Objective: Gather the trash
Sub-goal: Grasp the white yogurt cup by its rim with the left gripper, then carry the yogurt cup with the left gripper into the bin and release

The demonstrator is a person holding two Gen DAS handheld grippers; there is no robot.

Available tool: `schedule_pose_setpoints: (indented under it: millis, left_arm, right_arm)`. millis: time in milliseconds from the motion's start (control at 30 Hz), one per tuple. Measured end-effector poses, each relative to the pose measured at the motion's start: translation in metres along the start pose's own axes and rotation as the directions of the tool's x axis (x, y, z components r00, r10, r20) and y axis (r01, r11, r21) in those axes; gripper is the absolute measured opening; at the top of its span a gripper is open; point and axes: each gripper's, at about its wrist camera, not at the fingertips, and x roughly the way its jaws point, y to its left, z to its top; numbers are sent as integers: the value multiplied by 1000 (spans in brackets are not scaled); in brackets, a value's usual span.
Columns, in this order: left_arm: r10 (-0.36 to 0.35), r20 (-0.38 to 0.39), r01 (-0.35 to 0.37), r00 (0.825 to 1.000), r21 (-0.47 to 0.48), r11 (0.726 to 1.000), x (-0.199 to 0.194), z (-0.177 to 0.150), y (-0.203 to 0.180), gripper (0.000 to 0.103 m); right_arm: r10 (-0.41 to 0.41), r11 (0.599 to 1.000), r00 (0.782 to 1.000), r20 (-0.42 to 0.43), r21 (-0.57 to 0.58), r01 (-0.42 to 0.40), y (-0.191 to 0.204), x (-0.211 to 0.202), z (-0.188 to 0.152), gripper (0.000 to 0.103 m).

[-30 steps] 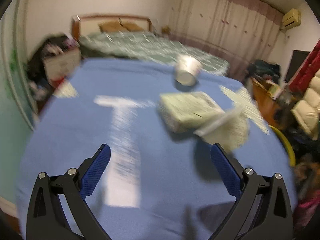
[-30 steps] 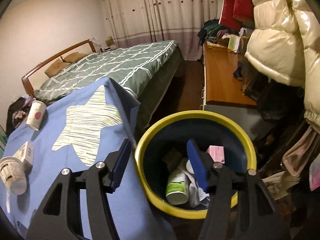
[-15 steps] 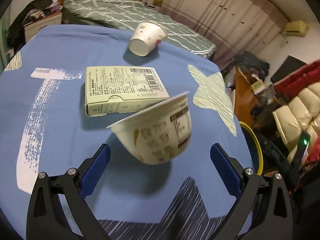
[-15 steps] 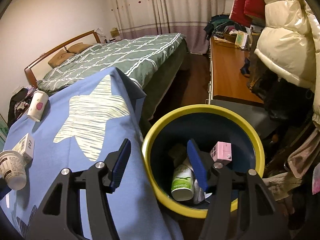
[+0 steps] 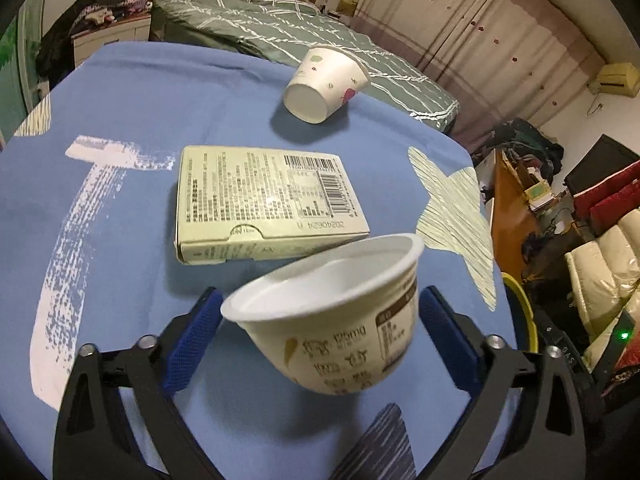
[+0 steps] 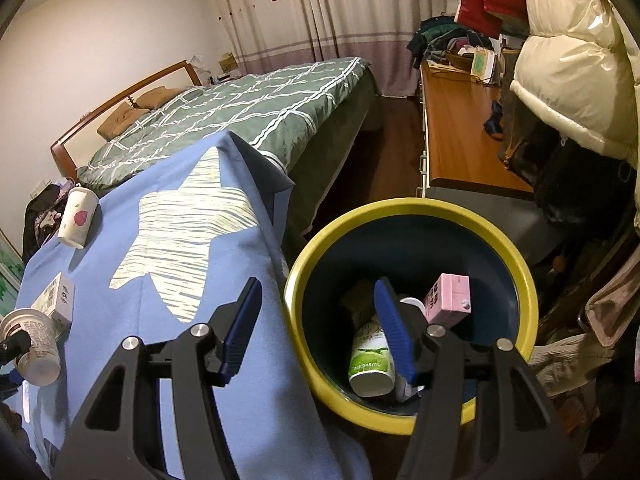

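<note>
The left claw is spread wide around a white yogurt cup low in the frame; the tilted cup sits between its blue pads, though contact with them cannot be told. Just above the cup a flat pale carton lies on the blue-covered worktop, and further up, near the top centre, a paper cup lies on its side. The right claw is also spread, holding nothing, over the edge of the worktop and the yellow-rimmed bin at lower right. Inside the bin lie a green-labelled bottle and a pink carton. A green bed fills the upper left.
</note>
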Motion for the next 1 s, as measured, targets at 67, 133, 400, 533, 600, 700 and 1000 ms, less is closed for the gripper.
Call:
schedule_pose_setpoints:
  millis: [67,133,400,533,600,700,1000]
  left_arm:
    - [4,2,-4,1000,8,1000,3,3,-1,90]
    - [10,11,-11,1000,22,1000,3,3,-2,90]
    - [15,27,-17,1000,66,998,-7,-3,-12,90]
    - [-12,24,10,1000,89,996,-16,-10,-21,90]
    - [-20,24,17,1000,109,994,-19,-13,-28,90]
    - [-36,17,33,999,145,989,-22,-17,-42,90]
    - [-77,-14,78,997,286,955,-14,-20,-112,90]
  right_arm:
    - [0,1000,1000,-2,-1,0,0,0,0,56]
    - [0,1000,1000,0,2,0,-1,0,0,56]
    - [-1,1000,1000,-4,1,1,-1,1,0,56]
    - [-2,1000,1000,3,5,2,-1,0,0,56]
    - [-4,1000,999,39,21,3,-4,-6,-1,56]
    - [-22,1000,995,97,6,22,-5,-18,-6,56]
    - [-22,1000,987,161,17,20,-41,-68,-14,61]
